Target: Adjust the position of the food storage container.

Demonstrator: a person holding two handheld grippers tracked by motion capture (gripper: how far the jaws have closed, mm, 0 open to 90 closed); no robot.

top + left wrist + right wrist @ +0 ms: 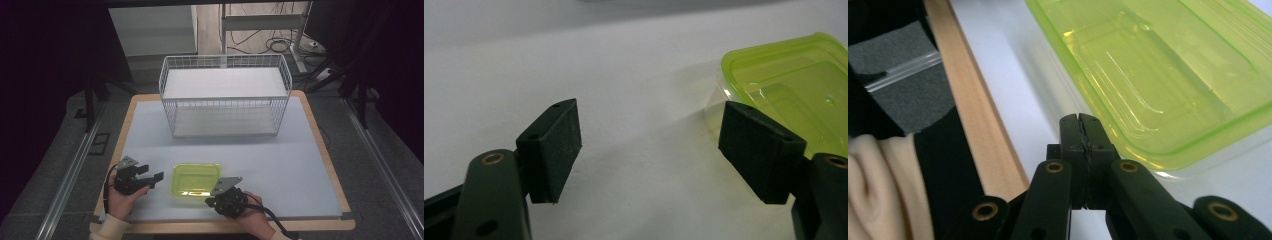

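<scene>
your right gripper (1082, 125): jaws pressed together, empty, at the green container's (196, 178) near right edge, likely to nudge it | container: near centre of table (300, 165) | your left gripper (150, 176): jaws apart, just left, ready to steady

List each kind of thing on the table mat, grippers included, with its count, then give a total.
Green-lidded box: 1
Wire basket: 1
Grippers: 2, the left gripper open, the right gripper shut
Total: 4
</scene>
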